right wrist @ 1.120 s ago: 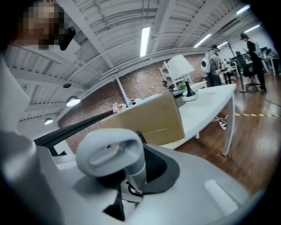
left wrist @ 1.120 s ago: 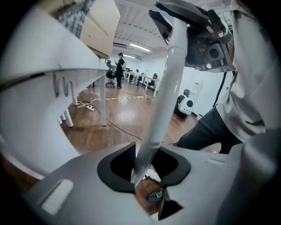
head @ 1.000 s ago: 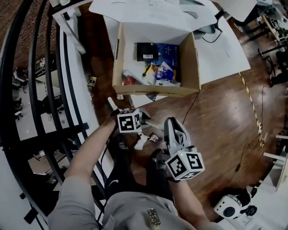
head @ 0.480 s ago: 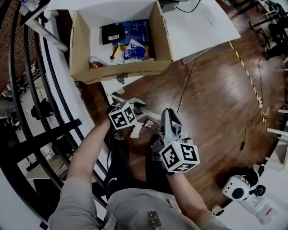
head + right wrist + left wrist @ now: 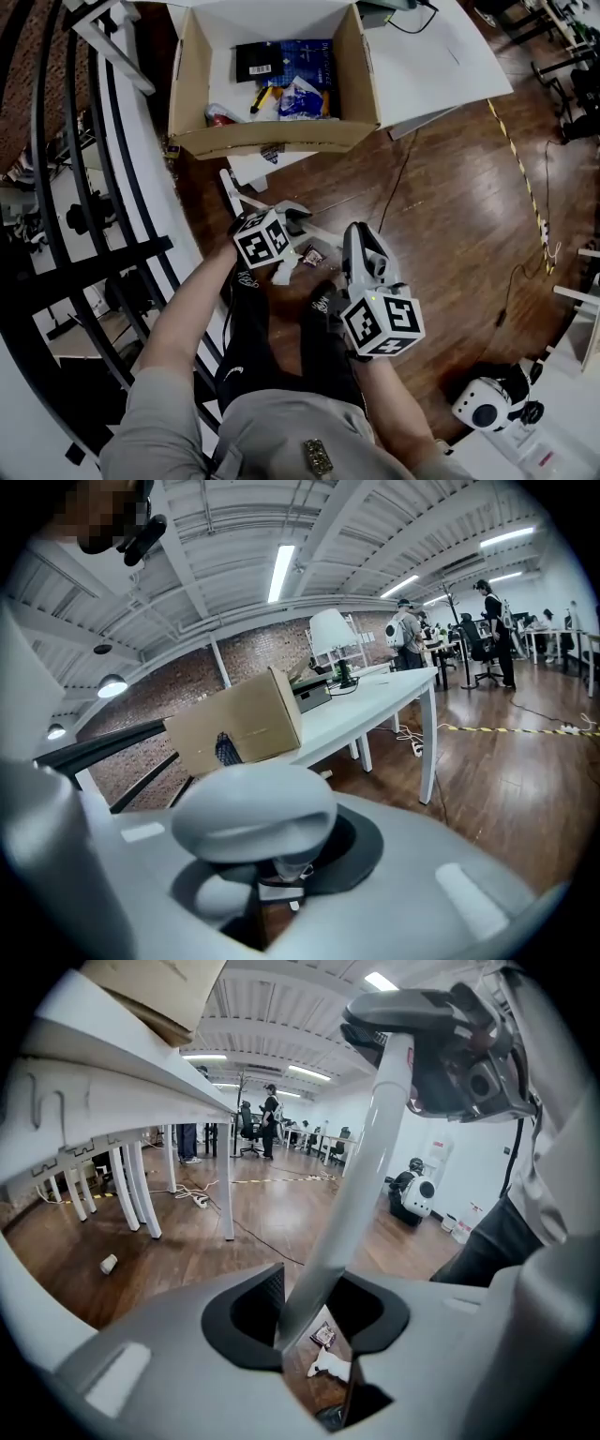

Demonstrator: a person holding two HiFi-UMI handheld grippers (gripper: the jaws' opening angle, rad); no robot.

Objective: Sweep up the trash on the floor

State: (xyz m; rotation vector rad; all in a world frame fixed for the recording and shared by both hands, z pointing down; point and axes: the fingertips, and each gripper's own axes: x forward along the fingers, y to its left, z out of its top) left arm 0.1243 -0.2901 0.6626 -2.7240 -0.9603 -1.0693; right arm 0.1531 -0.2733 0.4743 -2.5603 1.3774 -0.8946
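A white crumpled scrap point(image 5: 286, 272) and a small dark wrapper point(image 5: 314, 255) lie on the wood floor just ahead of the person's feet. Between the jaws of my left gripper point(image 5: 292, 223) runs a white pole point(image 5: 352, 1194), leaning on one jaw with a gap at the other. Both scraps point(image 5: 330, 1365) show through that gap. The pole rises to a grey grip end point(image 5: 253, 813), and my right gripper point(image 5: 361, 248) is shut on it.
A cardboard box point(image 5: 272, 141) holding several bits of rubbish sits on the white table point(image 5: 441, 66) ahead. Black railings point(image 5: 94, 262) run along the left. A cable point(image 5: 403, 187) trails over the floor, and a white round machine point(image 5: 483, 408) stands at the right. A small cup point(image 5: 109, 1263) lies under the table.
Both grippers came a little forward and lower toward the scraps, then held still. The head view swung, so the box now sits higher and further left.
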